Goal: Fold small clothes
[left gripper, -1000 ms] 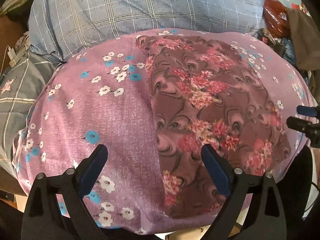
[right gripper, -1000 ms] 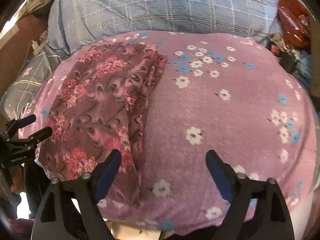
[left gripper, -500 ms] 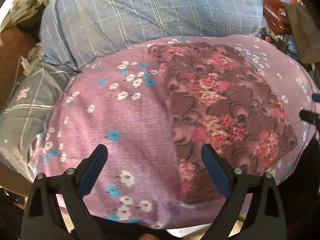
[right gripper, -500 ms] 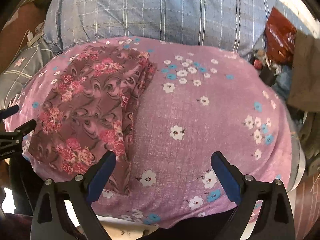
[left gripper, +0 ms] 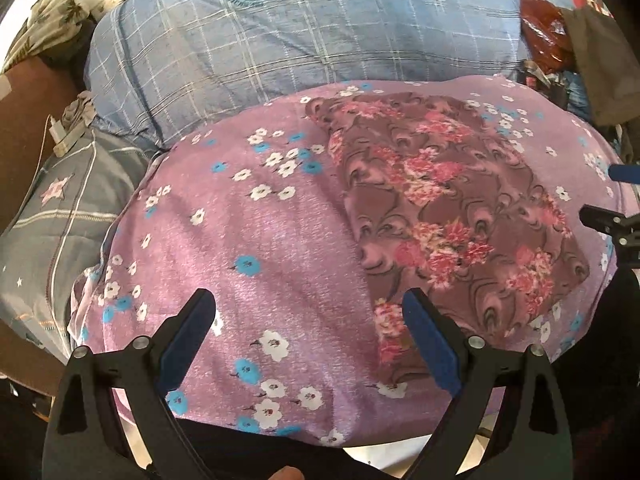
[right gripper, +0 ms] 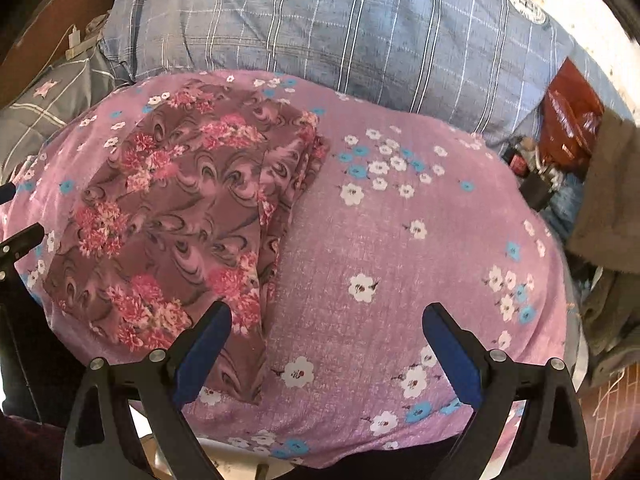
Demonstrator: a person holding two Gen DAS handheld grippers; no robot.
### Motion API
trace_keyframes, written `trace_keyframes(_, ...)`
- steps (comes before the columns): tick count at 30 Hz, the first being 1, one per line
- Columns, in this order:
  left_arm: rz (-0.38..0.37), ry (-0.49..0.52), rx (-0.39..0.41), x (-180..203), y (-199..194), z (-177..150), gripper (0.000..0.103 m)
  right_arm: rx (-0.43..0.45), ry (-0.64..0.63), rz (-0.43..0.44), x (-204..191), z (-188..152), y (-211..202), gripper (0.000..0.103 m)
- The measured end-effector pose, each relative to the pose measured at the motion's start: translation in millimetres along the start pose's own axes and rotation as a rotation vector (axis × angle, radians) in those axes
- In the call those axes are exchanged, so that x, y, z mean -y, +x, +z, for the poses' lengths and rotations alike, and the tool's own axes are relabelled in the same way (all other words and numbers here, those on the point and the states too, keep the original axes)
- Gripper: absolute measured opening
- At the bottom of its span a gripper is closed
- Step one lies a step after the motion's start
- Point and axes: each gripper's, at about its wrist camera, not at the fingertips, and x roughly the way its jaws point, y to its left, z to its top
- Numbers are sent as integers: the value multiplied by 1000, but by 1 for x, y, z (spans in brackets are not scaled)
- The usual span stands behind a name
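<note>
A folded brown garment with pink flowers (left gripper: 452,216) lies flat on a lilac cushion printed with white and blue blossoms (left gripper: 256,240). In the left wrist view it sits on the cushion's right part. The left hand-held gripper (left gripper: 308,320) hovers above the cushion's near edge, jaws wide apart, nothing between them. The right hand-held gripper (right gripper: 326,332) has just been opening; its jaws stand wide and empty too. Behind the cushion lies a blue checked pillow (right gripper: 360,24).
</note>
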Motion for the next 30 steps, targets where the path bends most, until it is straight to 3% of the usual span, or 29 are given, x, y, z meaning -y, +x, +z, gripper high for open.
trace_keyframes(5, -31, -2, 1, 7, -1, 3, 96, 21, 31, 31, 3, 4, -4, 100)
trace_keyframes(30, -120, 18, -15, 31, -10, 5, 96, 47, 29, -9, 13, -4, -11, 102)
